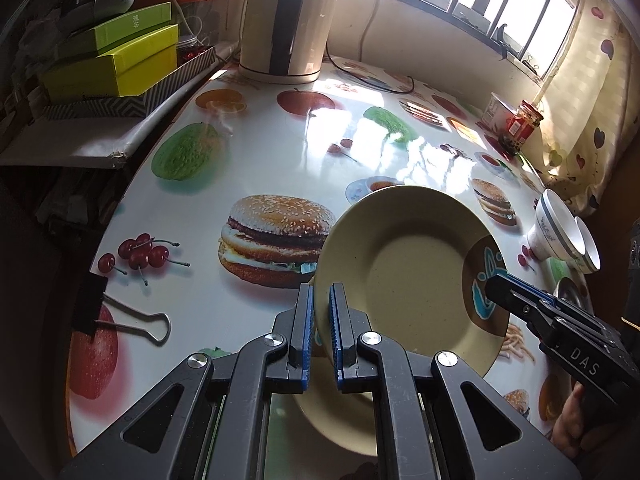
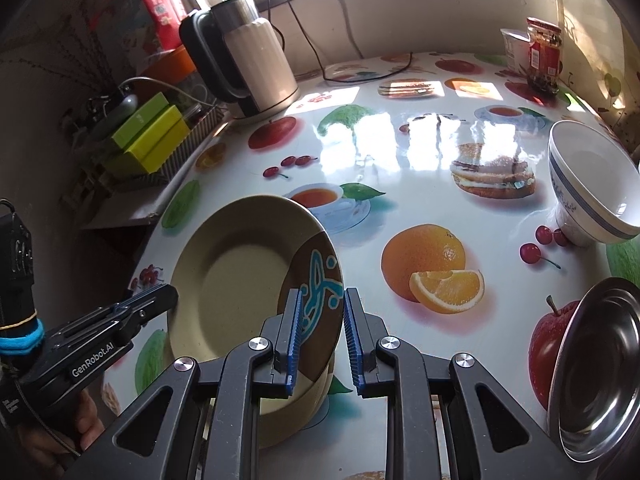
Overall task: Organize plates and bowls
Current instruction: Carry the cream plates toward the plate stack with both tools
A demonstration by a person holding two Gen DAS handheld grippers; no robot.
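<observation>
The left gripper (image 1: 321,336) pinches the tan plate's (image 1: 404,264) near rim, jaws almost closed on it. The plate hangs tilted over another plate (image 1: 340,420) on the fruit-print table (image 1: 280,152). The right gripper (image 2: 320,340) clamps the plate's brown patterned edge. Further right stand white bowls (image 2: 592,184) and a steel dish (image 2: 600,368).

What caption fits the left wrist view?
Both grippers pinch opposite rims of a tilted beige plate above another plate.
</observation>
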